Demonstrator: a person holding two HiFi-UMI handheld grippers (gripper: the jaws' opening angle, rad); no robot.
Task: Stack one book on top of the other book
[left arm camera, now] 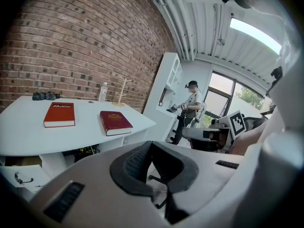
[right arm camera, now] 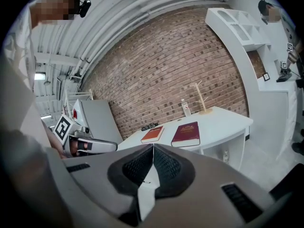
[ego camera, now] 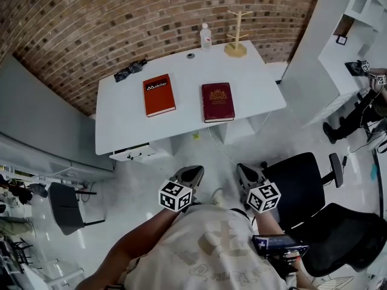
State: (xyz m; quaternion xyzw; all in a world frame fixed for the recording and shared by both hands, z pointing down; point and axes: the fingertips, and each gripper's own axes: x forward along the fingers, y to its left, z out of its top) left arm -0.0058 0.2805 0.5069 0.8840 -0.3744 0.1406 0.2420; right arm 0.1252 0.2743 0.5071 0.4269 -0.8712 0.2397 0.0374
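— What does the head view tell you, and what worries you there?

— I hold my left gripper (ego camera: 191, 174) and right gripper (ego camera: 245, 174) low, close to my body and well apart from the white table (ego camera: 257, 86). The orange-red book (ego camera: 159, 95) and the dark red book (ego camera: 217, 101) lie flat on it, side by side and not touching. No stacking is done yet. A black chair (ego camera: 302, 180) stands just beside my right arm, and I think I could knock it when I step forward.

— And the left gripper view?

— Here I see what the head view cannot show: the jaws are pressed together, with nothing between them. I must open them before the reach, or they will only push a book along the table. This view also shows a person (left arm camera: 191, 108) standing by the white shelf (left arm camera: 168, 87).

— The right gripper view?

— The jaws meet here too, and they are empty. From this side the dark red book looks thick. If I take it only by the cover, it may fall open or slip. A bottle (right arm camera: 186, 108) and a wooden stand (right arm camera: 203, 101) stand behind the books, and a wide swing could tip them.
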